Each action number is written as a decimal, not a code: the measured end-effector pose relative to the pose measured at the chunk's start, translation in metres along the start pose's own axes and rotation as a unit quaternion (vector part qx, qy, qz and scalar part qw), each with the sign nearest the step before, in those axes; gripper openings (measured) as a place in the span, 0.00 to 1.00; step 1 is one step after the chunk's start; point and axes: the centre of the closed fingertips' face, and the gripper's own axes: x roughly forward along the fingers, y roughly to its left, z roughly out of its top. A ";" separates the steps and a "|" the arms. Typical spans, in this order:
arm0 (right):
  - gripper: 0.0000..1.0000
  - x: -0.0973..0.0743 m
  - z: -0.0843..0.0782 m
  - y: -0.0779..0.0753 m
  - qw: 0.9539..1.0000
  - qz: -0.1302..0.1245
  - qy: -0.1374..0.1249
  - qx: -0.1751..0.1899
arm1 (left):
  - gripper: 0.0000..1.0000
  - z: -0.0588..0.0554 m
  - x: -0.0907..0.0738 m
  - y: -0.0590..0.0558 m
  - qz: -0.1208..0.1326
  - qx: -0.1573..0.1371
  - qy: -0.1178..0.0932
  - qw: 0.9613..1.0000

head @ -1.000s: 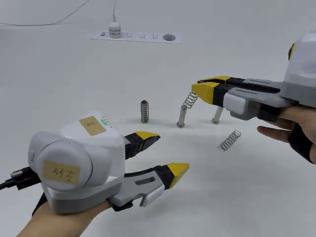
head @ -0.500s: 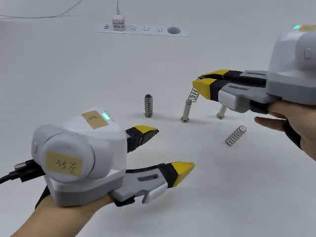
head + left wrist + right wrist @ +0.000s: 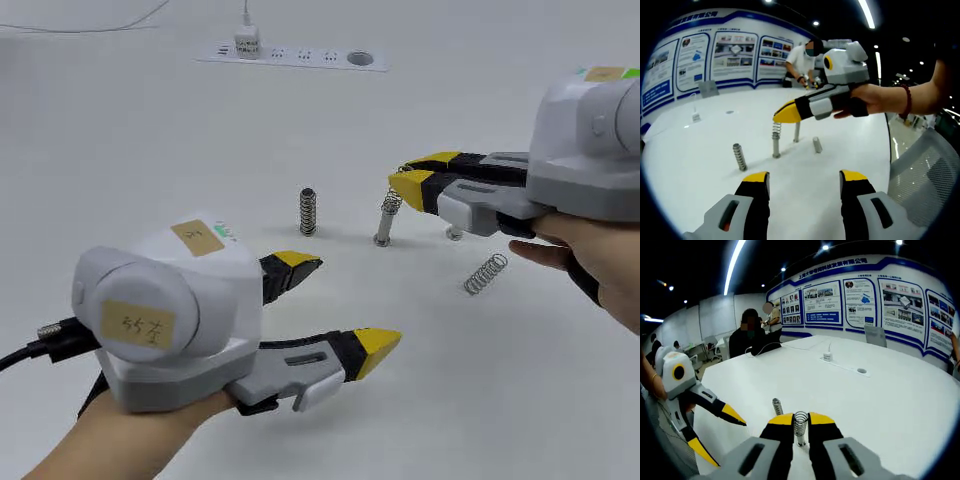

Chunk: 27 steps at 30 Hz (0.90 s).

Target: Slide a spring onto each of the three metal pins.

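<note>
- The held spring point(image 3: 800, 423) is clamped between the fingers of the right gripper point(image 3: 403, 176). It stands upright in line with the middle pin point(image 3: 383, 229), its lower end at the pin's top.
- A second spring point(image 3: 308, 211) is already on the left pin, covering it from the top down to the counter point(image 3: 150, 150).
- A third spring point(image 3: 486, 274) lies loose on the counter, near the right pin point(image 3: 455, 234), which is bare and partly hidden behind the right gripper.
- Count: three pins, three springs and two grippers.
- The left gripper point(image 3: 345, 301) hovers near the person, well apart from the pins, with its fingers spread wide and nothing between them.
- A tan sticker point(image 3: 137, 324) on the back of the left gripper has handwriting that looks like "55" plus a mark I cannot read. The writing on a smaller sticker point(image 3: 197, 238) on top is too small to make out.
- The text on the wall boards point(image 3: 860, 295) is too small to read.
- A second ago the held spring leaned tilted above the middle pin. Now it is upright and lower.
- A power strip point(image 3: 300, 57) with one white plug point(image 3: 247, 42) lies at the far side of the counter.
</note>
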 end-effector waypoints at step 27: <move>0.11 0.017 -0.031 0.005 0.996 -0.007 0.051 -0.069 | 0.57 -0.003 0.002 -0.003 -0.004 0.002 0.006 1.000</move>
